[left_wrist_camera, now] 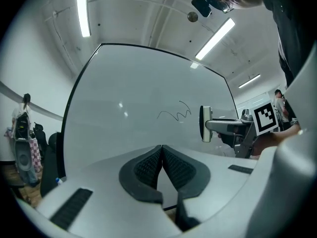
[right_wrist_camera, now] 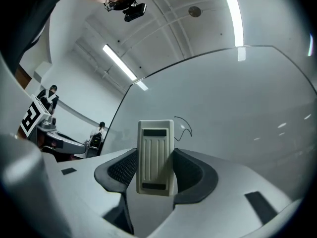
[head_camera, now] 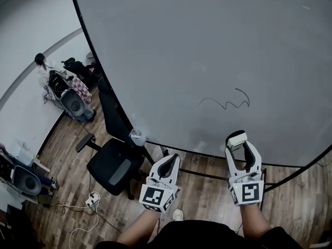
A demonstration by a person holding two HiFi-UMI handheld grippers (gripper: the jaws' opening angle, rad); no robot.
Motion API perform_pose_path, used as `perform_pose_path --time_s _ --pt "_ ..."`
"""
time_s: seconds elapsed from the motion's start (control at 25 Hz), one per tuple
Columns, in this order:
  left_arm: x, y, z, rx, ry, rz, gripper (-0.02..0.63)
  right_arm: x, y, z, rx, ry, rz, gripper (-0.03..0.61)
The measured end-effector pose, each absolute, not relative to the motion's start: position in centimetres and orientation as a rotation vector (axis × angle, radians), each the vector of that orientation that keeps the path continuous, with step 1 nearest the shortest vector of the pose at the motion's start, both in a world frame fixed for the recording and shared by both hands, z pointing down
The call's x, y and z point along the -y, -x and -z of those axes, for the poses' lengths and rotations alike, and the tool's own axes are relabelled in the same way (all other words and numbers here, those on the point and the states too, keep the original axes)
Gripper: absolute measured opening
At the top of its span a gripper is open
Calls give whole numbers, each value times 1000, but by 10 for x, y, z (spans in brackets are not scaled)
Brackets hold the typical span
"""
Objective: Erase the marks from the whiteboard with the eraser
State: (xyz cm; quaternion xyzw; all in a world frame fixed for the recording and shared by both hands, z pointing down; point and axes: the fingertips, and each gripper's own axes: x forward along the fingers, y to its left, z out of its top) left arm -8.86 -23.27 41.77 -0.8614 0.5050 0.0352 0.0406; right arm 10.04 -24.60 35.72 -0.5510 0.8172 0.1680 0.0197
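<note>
A large whiteboard [head_camera: 207,51] fills the head view, with a thin black squiggle [head_camera: 226,102] drawn low on its right half. My right gripper [head_camera: 238,141] is shut on a white eraser [head_camera: 236,138], held just below the squiggle and short of the board. In the right gripper view the ribbed eraser [right_wrist_camera: 155,156] stands upright between the pads, and part of the squiggle [right_wrist_camera: 184,126] shows beside it. My left gripper [head_camera: 170,162] hangs lower and to the left, shut with nothing in it. The left gripper view shows the squiggle [left_wrist_camera: 174,113] and the eraser [left_wrist_camera: 205,124] edge-on.
A black office chair [head_camera: 111,165] stands on the wooden floor left of the board's stand. A small cup [head_camera: 137,136] sits at the board's lower edge. Bags and gear [head_camera: 67,90] lie by the far wall, and a power strip with cables [head_camera: 91,200] lies on the floor.
</note>
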Motion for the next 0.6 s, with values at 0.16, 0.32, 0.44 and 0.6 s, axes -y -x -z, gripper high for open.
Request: perform_pose_path --time_s 0.16,0.32,0.44,0.6 --pt "251 83 -410 -1441 2681 -138 18 259 -113 -341 -2444 1824 -583 245" --pt "267 78 -405 -1334 2714 -139 19 268 -120 -323 -2348 1918 -642 245" --pt "277 80 -398 -1279 2726 -150 18 273 -123 -311 -2279 1990 -681 245" --pt "286 82 -388 -1206 2738 -175 18 280 -131 -294 -2193 2094 -749 245"
